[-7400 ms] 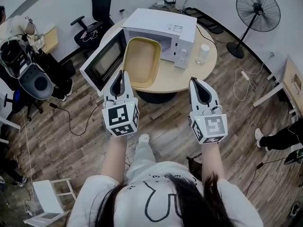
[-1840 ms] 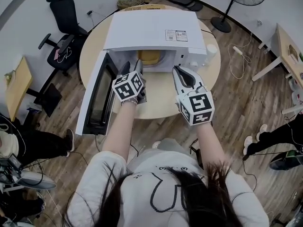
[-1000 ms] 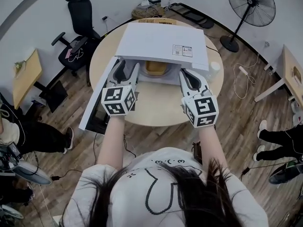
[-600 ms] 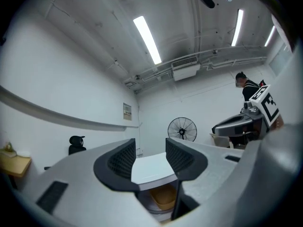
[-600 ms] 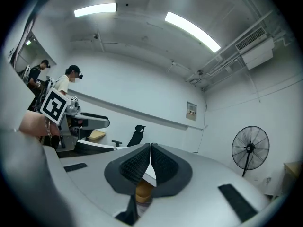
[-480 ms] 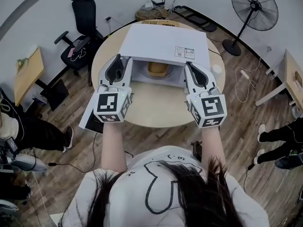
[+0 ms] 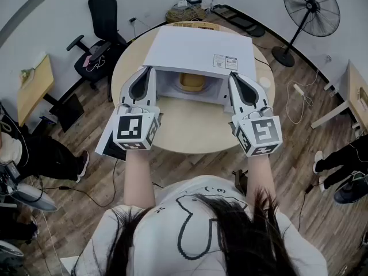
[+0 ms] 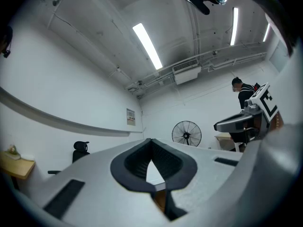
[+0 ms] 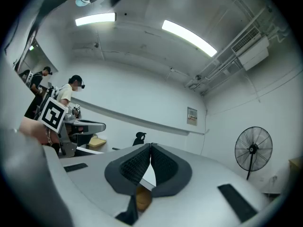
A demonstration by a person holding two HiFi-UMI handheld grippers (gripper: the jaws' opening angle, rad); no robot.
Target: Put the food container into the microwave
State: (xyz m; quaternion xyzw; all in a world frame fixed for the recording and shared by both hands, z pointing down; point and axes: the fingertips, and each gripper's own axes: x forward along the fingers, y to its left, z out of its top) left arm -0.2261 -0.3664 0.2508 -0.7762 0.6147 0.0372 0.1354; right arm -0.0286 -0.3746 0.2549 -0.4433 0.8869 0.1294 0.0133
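**Container in the microwave, both claws shut and empty in front of it**

The left claw (image 7: 148, 69) is closed. Its jaws have just been closing, and its own camera shows the dark ribbed pads meeting at the tips with nothing caught between them. The right claw (image 7: 233, 75) is closed as well, its pads pressed together at the tips and holding nothing. Both claws are held up side by side and point towards the microwave (image 7: 198, 49). Each marker cube sits at the near end of its claw, over the person's wrist.

The food container (image 7: 191, 83), a yellow tub, sits inside the open microwave. It is ahead of the two claws and about midway between their tips, touched by neither. The left claw's tip is just in front of the left edge of the opening, and the right claw's tip is just in front of the right edge, by the control panel.

The microwave's door (image 7: 107, 145) stands wide open. It runs back along the outer side of the left claw and shows below its marker cube. The round table (image 7: 187, 125) that carries the microwave lies beneath both claws, and its bare wooden top fills the gap between them.

A standing fan (image 7: 312, 7) is well beyond the right claw, off to its outer side on the floor. An office chair (image 7: 105, 15) is well beyond the left claw, off to its outer side by the wall.
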